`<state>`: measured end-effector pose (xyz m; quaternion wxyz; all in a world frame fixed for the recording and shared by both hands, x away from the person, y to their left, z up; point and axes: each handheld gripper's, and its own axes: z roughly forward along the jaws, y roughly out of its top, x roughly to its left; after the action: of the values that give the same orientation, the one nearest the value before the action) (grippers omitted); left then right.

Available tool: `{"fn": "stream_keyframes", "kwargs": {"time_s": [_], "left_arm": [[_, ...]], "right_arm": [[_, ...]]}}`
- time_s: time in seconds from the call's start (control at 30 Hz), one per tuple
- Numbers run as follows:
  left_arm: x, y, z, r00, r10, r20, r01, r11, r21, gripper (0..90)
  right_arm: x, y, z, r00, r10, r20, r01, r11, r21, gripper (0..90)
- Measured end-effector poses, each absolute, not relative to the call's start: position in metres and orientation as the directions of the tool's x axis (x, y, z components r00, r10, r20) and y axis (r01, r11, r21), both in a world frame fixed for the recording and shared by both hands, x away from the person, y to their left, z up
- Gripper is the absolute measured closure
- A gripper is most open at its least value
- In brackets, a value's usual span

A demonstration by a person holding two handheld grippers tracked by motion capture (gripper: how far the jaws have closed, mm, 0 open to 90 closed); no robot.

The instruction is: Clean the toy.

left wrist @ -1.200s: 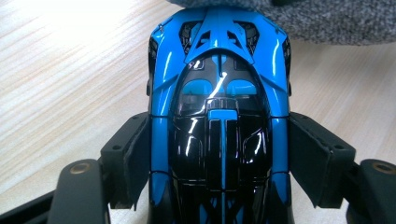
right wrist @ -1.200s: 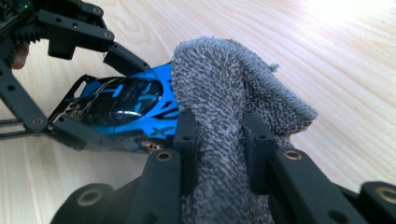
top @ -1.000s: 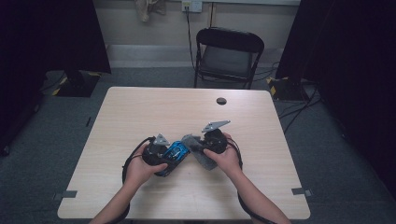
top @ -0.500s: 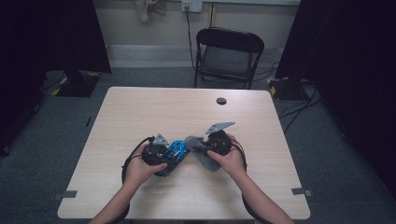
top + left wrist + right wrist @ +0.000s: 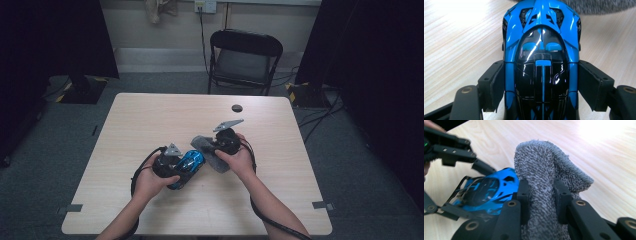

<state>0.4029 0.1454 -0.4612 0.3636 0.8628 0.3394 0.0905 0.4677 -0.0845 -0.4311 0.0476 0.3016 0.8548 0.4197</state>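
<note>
We hold a glossy blue and black toy car [image 5: 541,62] in the left gripper [image 5: 167,165], whose jaws are clenched on the car's two flanks about midway along its body; in the left gripper view the pads press on both sides. The car's long axis runs straight out from those jaws, so its free end points away from the left hand and toward the right gripper [image 5: 222,142]. In the high view the car [image 5: 190,162] sits low over the pale wooden surface [image 5: 150,120], near the front middle, between our two hands. The right gripper's jaws are clamped on a folded grey knitted cloth [image 5: 544,195], which stands up between them and bulges out past their tips. In the right gripper view the car [image 5: 489,190] lies just beside the cloth on its left, with the cloth's edge at the car's open-vented end; we cannot tell whether the two touch there. We judge the coming move to be a wipe of the car's shell with the cloth. That turns on one relation: the cloth is off the car's free end, roughly in line with its long axis, so the right hand, the nearer one to that end, must bring the cloth sideways and over the shell while the left hand keeps the car steady.
</note>
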Motion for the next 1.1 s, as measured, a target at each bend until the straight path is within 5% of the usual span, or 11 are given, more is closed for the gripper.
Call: {"fn": "stream_keyframes", "kwargs": {"time_s": [0.73,1.1], "left_arm": [[0.405,0.150,-0.463,0.734,0.674,-0.086,0.538,-0.499,0.679,28.0],[0.403,0.142,-0.464,0.763,0.640,-0.094,0.517,-0.515,0.684,28.0]], "right_arm": [[0.437,-0.098,-0.441,-0.842,0.505,0.188,0.460,0.493,0.739,72.0],[0.467,-0.103,-0.428,-0.800,0.566,0.200,0.494,0.432,0.754,72.0]]}}
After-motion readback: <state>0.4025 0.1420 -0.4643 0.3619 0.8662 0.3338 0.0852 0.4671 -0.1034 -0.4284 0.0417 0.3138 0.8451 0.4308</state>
